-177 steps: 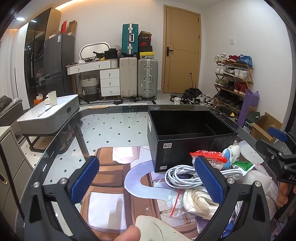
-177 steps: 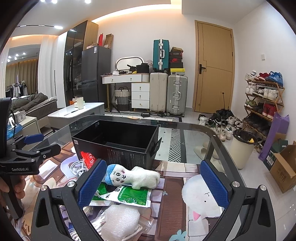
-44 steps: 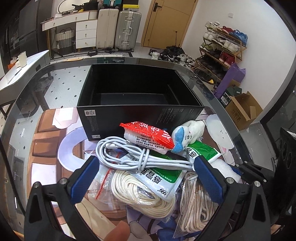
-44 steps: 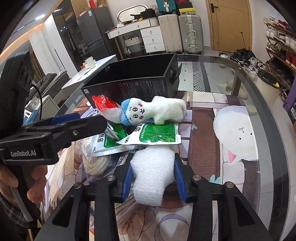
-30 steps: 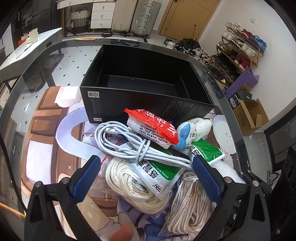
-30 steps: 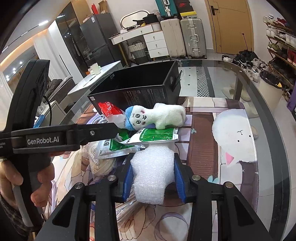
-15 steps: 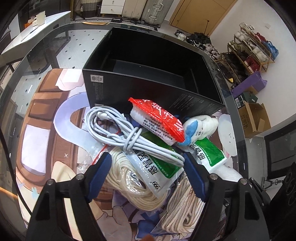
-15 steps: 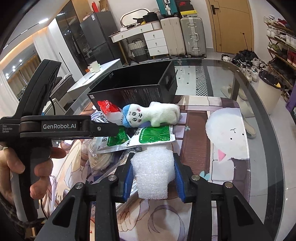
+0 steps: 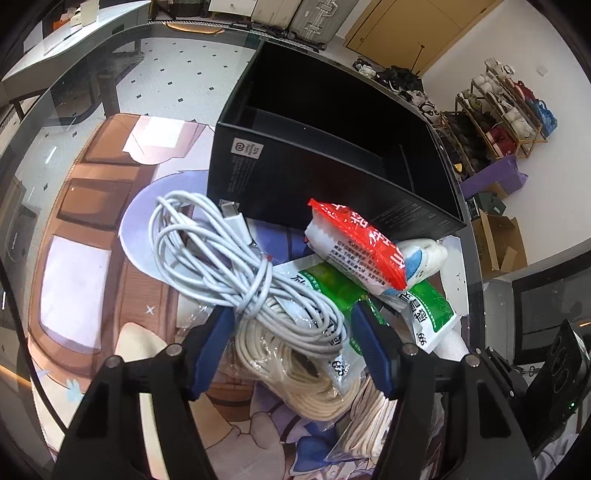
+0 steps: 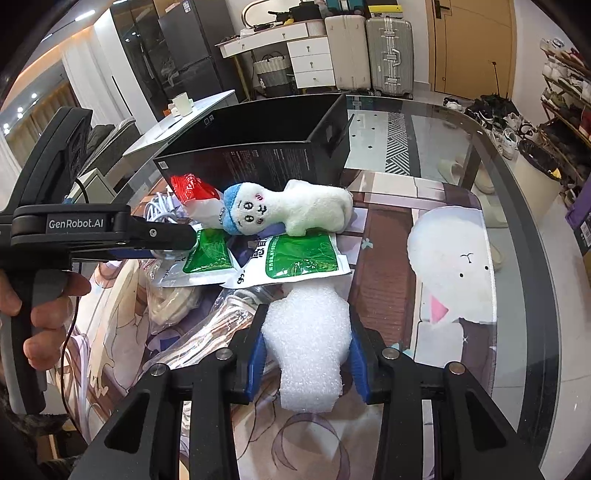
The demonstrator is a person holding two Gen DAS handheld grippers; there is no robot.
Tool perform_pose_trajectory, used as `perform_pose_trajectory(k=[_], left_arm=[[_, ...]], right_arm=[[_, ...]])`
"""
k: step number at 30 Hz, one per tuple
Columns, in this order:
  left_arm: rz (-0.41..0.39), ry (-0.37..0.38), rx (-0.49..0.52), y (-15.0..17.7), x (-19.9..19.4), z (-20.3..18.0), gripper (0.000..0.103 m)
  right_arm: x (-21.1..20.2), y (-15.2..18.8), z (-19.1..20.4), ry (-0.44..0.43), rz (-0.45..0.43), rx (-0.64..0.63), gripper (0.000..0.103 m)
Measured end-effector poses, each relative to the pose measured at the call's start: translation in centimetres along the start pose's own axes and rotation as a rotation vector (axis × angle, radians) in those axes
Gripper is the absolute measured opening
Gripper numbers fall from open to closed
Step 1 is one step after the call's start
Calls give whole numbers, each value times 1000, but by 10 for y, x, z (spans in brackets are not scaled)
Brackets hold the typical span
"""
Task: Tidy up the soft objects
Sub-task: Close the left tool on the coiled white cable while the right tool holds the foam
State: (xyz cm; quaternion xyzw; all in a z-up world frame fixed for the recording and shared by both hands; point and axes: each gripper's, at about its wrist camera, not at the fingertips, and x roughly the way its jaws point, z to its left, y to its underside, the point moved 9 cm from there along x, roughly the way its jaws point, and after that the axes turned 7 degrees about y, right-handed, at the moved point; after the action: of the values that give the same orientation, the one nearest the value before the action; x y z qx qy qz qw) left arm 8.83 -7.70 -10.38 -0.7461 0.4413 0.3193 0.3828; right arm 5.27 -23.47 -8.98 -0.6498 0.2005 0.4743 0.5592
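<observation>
Beside the matt black cardboard box (image 9: 317,173), a glossy white cable (image 9: 229,254) looks smooth plastic, the sachets (image 10: 295,258) shiny film; the plush toy (image 10: 295,212) is fuzzy cloth (foam piece (image 10: 308,343) bubbly, matt), on the glass table (image 10: 517,206)

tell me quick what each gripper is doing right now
left gripper: closing around the bundled white charging cable, pads not yet pressing.
right gripper: shut on the white foam wrap piece.

Bright, even indoor light, ceiling spotlights (image 10: 85,14) glowing at upper left, soft reflections across the glass tabletop (image 10: 443,122), heavy fisheye bending, dark vignetted corners, sharp centre.
</observation>
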Motion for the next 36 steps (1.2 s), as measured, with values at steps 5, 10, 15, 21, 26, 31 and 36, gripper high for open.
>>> perform_pose_trajectory(k=[5, 10, 15, 21, 26, 31, 36], left_arm=[[2, 12, -18, -3, -4, 7, 64], [-2, 12, -54, -8, -6, 18, 68], [-14, 15, -86, -14, -5, 23, 74], [-24, 3, -80, -19, -2, 23, 72], [-23, -5, -69, -20, -4, 26, 57], [-32, -2, -79, -23, -6, 35, 37], [-33, 23, -91, -25, -4, 35, 25]], right_arm=[[-1, -1, -1, 2, 12, -3, 38], [-7, 0, -6, 12, 11, -5, 38], [-15, 3, -8, 9, 18, -18, 38], [-32, 0, 4, -45, 5, -35, 38], [-37, 2, 19, -84, 13, -47, 38], [-41, 4, 35, -102, 16, -70, 38], [-47, 4, 52, -114, 12, -90, 38]])
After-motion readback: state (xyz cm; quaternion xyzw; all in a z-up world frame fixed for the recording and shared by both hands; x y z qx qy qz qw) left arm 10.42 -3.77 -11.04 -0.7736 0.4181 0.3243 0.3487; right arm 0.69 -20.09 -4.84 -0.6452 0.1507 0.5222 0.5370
